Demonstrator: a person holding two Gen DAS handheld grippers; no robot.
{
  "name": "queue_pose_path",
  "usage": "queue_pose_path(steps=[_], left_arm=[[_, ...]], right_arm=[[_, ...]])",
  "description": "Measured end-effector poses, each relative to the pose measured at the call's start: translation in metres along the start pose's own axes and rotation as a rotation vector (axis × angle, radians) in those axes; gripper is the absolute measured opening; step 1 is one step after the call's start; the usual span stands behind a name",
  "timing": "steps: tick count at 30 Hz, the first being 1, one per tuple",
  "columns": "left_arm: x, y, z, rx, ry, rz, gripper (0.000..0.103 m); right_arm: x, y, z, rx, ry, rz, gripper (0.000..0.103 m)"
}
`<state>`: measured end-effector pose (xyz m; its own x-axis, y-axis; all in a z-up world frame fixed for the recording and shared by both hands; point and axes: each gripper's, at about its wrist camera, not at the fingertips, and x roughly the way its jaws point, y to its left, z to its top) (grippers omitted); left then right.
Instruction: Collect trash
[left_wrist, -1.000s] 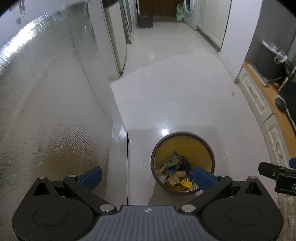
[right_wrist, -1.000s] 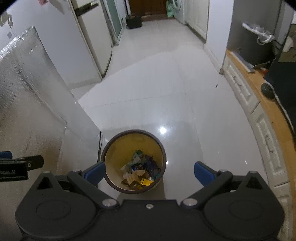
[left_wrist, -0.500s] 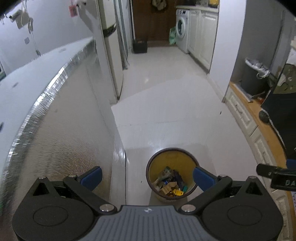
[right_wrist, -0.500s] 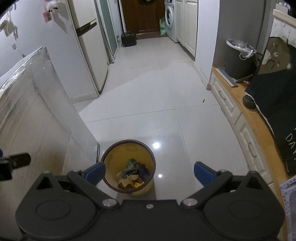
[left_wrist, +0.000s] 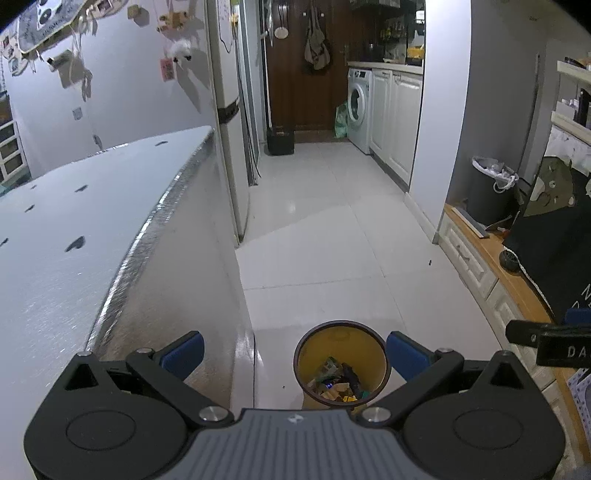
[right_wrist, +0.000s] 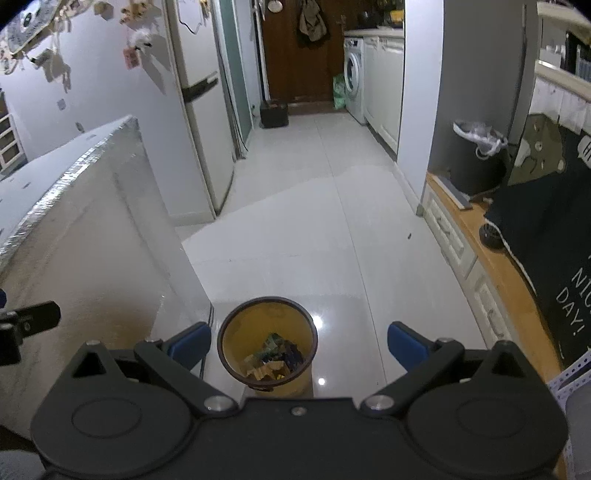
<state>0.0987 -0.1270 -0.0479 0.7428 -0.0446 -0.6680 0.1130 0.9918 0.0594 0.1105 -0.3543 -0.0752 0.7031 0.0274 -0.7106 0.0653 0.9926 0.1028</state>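
White tiled floor (left_wrist: 332, 236), foil-edged table (left_wrist: 74, 236) at left. Bin (right_wrist: 267, 343) stands below, holding trash (right_wrist: 275, 360). Left tongs (left_wrist: 293, 352) and right tongs (right_wrist: 299, 341) spread wide, empty. Risk: swinging tongs could strike the table edge.

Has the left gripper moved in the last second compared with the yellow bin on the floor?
Yes. The left gripper has risen and tilted up: the yellow bin looks smaller and lower in its view, and the washing machine now shows.
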Motion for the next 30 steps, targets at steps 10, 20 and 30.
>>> queue_pose_path(steps=[10,20,30], left_arm=[[-0.049,0.018,-0.024,-0.030,-0.072,0.030,0.103],[-0.085,0.031,-0.047,-0.046,-0.139,0.035,0.103],[-0.092,0.036,-0.071,-0.078,-0.148,0.012,0.103]], right_arm=[[-0.052,0.015,-0.021,-0.047,-0.075,0.005,0.103],[-0.092,0.023,-0.044,-0.069,-0.167,-0.016,0.103],[-0.103,0.020,-0.065,-0.056,-0.188,-0.045,0.103]])
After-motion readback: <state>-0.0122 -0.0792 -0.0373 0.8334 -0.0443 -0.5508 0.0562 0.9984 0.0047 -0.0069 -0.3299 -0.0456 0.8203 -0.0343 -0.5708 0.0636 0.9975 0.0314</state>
